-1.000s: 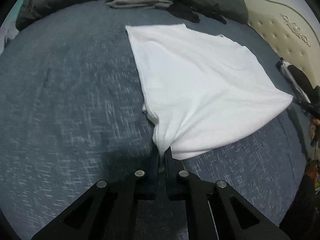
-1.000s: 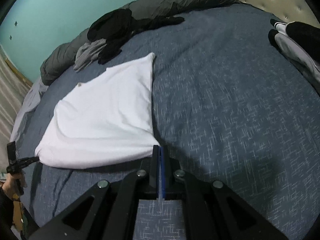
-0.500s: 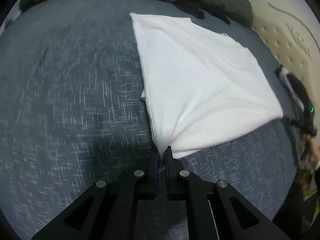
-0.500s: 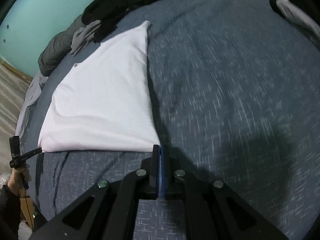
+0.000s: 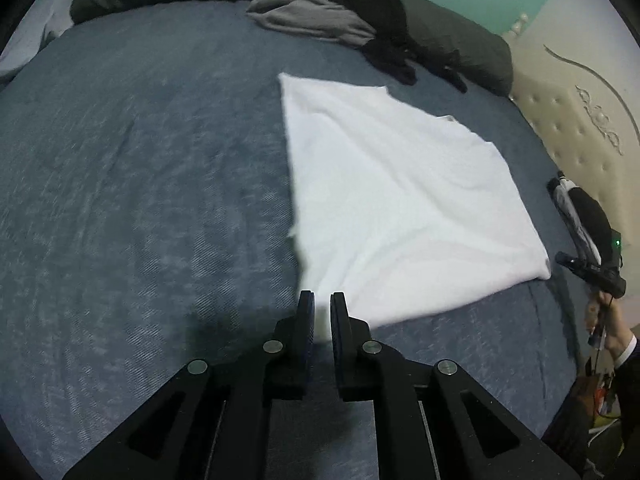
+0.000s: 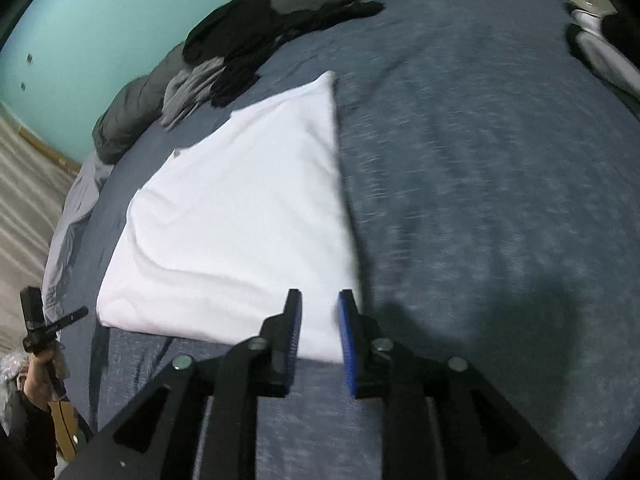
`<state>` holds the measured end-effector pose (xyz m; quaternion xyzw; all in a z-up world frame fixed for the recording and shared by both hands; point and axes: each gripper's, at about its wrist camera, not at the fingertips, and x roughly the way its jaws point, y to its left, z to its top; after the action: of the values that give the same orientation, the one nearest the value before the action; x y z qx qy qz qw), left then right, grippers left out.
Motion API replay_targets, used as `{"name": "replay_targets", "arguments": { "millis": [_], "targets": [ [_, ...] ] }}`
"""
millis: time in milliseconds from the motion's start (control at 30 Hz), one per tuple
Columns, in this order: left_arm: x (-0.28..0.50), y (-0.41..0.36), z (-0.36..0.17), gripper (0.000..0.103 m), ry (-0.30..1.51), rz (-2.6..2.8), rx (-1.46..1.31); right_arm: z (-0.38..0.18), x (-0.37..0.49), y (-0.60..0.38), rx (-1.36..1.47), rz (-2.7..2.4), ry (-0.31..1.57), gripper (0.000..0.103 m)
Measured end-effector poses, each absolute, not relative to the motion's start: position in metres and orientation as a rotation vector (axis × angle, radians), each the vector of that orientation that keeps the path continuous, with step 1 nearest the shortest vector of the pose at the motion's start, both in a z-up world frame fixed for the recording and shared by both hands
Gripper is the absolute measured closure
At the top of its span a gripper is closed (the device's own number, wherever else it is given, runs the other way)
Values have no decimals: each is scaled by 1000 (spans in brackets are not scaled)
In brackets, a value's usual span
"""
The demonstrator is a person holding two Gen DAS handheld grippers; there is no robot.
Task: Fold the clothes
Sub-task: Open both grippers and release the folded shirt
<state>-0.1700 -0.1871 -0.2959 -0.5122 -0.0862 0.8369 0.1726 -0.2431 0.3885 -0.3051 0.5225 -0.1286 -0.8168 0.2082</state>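
White garment lies folded on the bed; left tool and right tool both stand apart.

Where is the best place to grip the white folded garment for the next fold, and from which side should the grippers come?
Probably the two near corners of the white garment, approached from the near edge of the bed. That edge lies flat and free just ahead of the left gripper and the right gripper, whose jaws have just been opening with the cloth loose between them.
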Motion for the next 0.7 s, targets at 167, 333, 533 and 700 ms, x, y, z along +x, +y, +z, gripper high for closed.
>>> {"name": "replay_targets", "arguments": {
  "millis": [167, 333, 533, 700],
  "targets": [
    [-186, -151, -312, 94, -316, 2364, -1437, -330, -250, 360, 1547, -2218, -260, 85],
    [-186, -144, -335, 94, -295, 2398, -1488, -341, -255, 373, 1594, -2221, -281, 85],
    [-183, -138, -344, 94, -281, 2451, -1471, -317, -262, 380, 1523, -2286, -275, 85],
    [-185, -136, -351, 93, -286, 2457, -1486, -302, -289, 361, 1485, -2300, -259, 85]
  ]
}}
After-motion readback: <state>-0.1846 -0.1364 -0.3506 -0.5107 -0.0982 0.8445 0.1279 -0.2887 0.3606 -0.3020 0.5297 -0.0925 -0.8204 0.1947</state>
